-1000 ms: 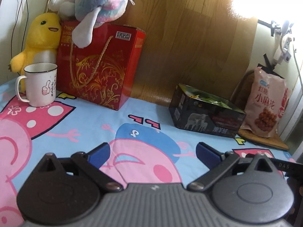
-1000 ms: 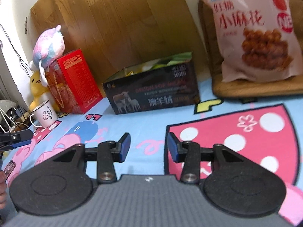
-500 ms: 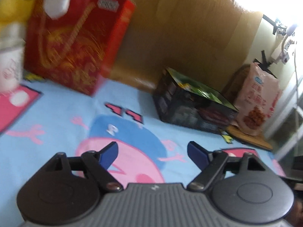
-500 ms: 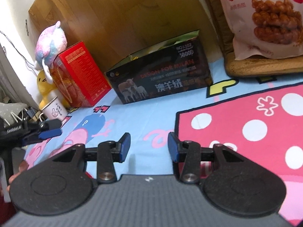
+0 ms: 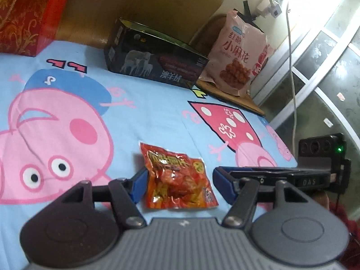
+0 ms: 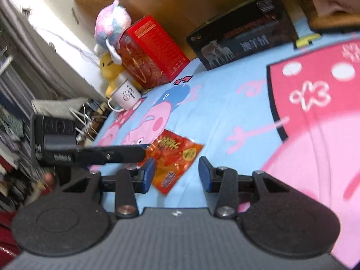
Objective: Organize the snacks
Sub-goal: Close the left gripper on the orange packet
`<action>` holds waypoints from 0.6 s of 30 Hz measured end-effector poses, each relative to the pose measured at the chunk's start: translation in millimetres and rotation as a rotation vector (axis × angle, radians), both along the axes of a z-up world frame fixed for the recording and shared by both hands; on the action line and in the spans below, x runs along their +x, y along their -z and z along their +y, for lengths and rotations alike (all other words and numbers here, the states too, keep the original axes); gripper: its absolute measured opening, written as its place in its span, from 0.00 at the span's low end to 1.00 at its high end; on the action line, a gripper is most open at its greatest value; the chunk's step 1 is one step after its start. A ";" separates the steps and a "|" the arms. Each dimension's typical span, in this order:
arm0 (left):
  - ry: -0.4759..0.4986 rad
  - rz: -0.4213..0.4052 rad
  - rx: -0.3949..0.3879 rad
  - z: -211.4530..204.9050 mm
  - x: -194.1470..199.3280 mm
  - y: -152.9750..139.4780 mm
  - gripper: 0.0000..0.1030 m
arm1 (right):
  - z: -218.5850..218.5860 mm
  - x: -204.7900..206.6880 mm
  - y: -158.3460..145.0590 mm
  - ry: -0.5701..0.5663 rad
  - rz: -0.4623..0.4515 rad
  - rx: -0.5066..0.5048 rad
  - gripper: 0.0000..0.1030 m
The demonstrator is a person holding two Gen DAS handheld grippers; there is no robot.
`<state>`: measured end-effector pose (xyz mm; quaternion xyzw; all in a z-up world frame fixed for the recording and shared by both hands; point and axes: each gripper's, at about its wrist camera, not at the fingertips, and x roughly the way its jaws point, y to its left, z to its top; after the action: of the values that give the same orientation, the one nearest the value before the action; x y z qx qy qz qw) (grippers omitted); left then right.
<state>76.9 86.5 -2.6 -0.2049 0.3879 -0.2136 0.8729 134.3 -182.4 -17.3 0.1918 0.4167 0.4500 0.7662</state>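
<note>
One red snack packet (image 5: 177,177) (image 6: 177,159), one pink bag (image 5: 238,56), two open grippers

The red snack packet (image 5: 177,177) is shiny crinkly plastic film that catches the light. It's on a soft matt printed cloth sheet (image 5: 157,112) with light creases. Left gripper (image 5: 180,187) looks like matt black plastic with smooth blue pads (image 5: 138,185) and small metal pivot pins; same for the right gripper (image 6: 176,174). Upper middle, the black box (image 5: 155,61) looks like semi-gloss printed cardboard. The pink snack bag (image 5: 238,56) is smooth plastic film. The board (image 5: 139,4) behind them is glossy wood.
</note>
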 end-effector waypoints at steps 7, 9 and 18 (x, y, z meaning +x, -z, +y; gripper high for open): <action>-0.090 0.025 -0.024 -5.1 -1.5 6.0 0.21 | 6.8 -12.3 -3.5 0.062 -0.051 -0.024 0.42; -0.103 0.025 -0.044 -4.3 -2.5 7.4 0.19 | 7.3 -15.7 -4.1 0.075 -0.079 -0.037 0.42; -0.135 0.062 -0.135 7.7 -5.6 9.8 0.16 | 10.9 -22.4 -5.4 0.094 -0.156 -0.088 0.42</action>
<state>71.3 94.2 -12.3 -0.2953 0.3849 -0.1736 0.8571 111.9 -171.4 -11.9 0.1418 0.3658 0.4084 0.8242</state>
